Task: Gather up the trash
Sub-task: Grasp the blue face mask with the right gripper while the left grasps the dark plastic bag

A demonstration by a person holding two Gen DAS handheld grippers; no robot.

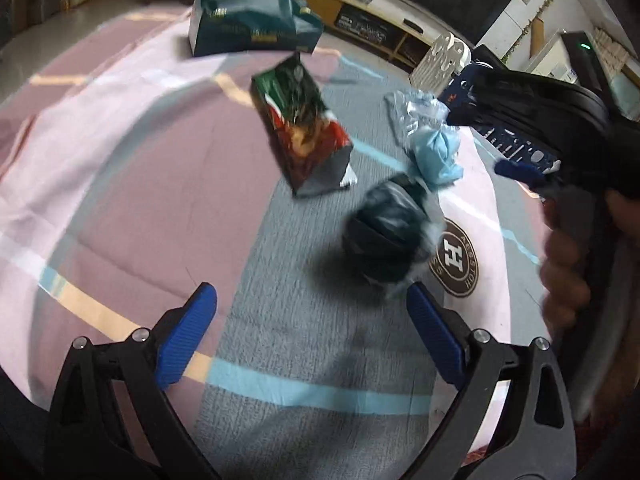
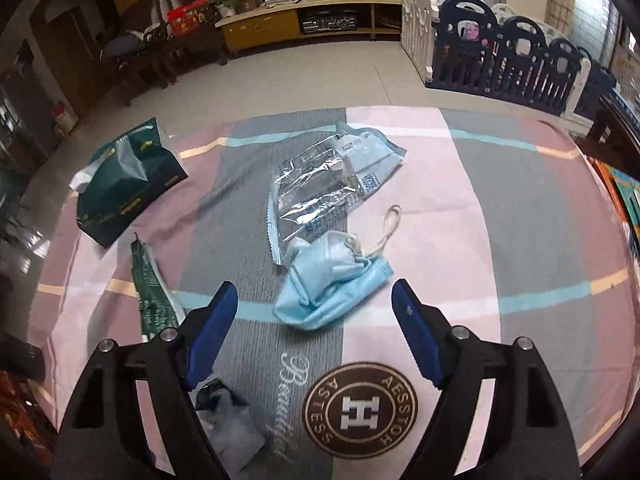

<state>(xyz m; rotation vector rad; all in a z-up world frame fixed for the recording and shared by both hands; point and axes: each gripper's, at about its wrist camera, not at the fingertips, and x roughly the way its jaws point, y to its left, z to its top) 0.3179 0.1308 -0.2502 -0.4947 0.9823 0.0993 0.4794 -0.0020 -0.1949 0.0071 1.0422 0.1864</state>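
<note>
On the striped cloth (image 2: 440,208) lie a crumpled blue face mask (image 2: 332,280), a clear plastic wrapper (image 2: 328,184), a green and red snack packet (image 1: 300,124) and a dark crumpled wad (image 1: 388,236). My right gripper (image 2: 314,332) is open, and the mask lies just beyond its fingertips, not touched. The wad (image 2: 224,416) shows under its left finger. My left gripper (image 1: 312,336) is open and empty, with the blurred wad just past its right fingertip. The mask (image 1: 436,156) and wrapper (image 1: 412,108) lie farther off, next to the hand (image 1: 568,264) that holds the right tool.
A dark green tissue box (image 2: 128,184) stands at the cloth's far left corner. Beyond the table's far edge is bare floor, then a low wooden cabinet (image 2: 296,20) and a white and navy playpen fence (image 2: 500,52).
</note>
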